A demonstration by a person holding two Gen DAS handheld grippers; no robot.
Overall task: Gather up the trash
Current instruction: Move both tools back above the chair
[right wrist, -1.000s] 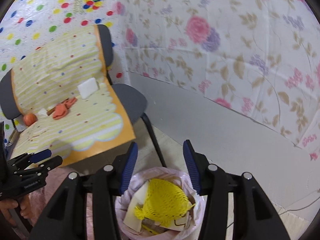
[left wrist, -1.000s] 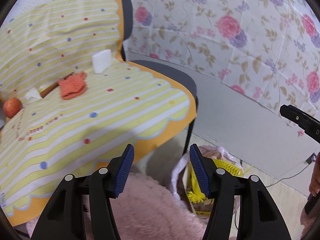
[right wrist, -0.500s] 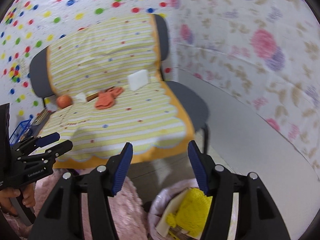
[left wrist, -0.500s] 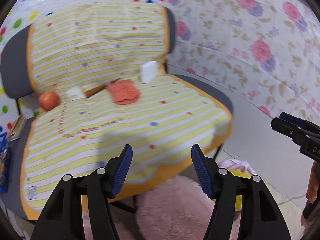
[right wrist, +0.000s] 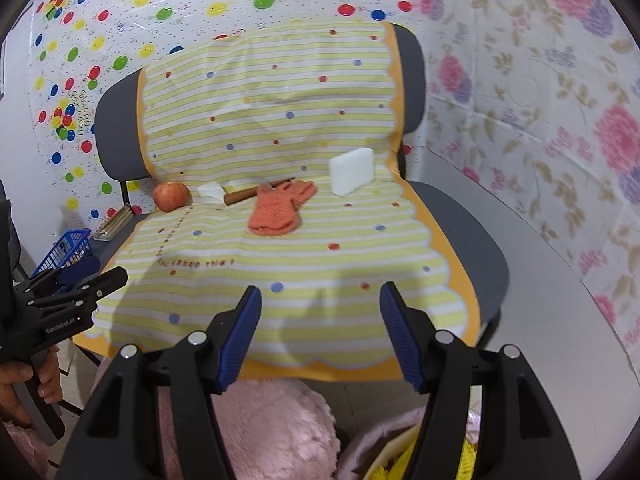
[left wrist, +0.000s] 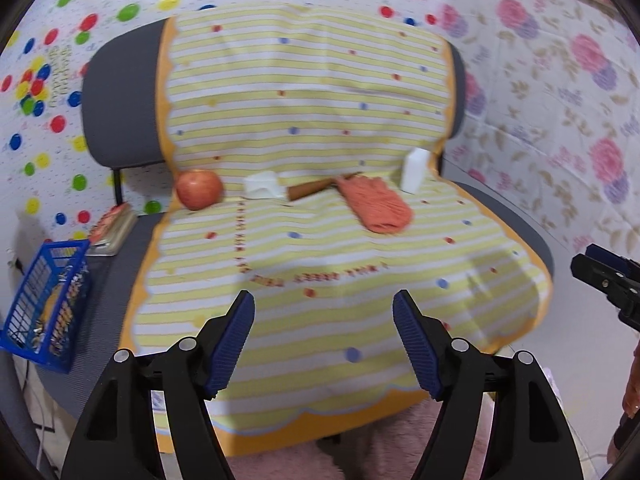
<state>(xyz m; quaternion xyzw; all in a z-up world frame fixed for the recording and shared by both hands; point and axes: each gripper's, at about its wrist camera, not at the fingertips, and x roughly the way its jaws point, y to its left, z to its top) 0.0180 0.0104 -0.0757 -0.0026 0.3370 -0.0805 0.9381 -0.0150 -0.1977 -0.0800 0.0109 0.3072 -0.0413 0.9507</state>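
On the yellow striped cloth (left wrist: 320, 264) over the chair seat lie a crumpled white tissue (left wrist: 262, 186), a white foam block (left wrist: 414, 170), an orange knitted glove (left wrist: 378, 206), a brown stick (left wrist: 312, 189) and a red apple (left wrist: 199, 189). They also show in the right wrist view: tissue (right wrist: 211, 192), block (right wrist: 352, 171), glove (right wrist: 278, 208), apple (right wrist: 171, 196). My left gripper (left wrist: 323, 316) is open and empty above the seat's front. My right gripper (right wrist: 320, 306) is open and empty. The trash bin (right wrist: 384, 448), lined in pink with yellow netting, sits below it.
A blue basket (left wrist: 46, 306) and a book (left wrist: 112, 230) sit on a second chair at the left. A pink fluffy rug (right wrist: 264, 428) lies on the floor in front. Patterned walls stand behind and to the right.
Both grippers have swung up and to the left, from over the trash bin toward the chair seat. Both stay open and empty.
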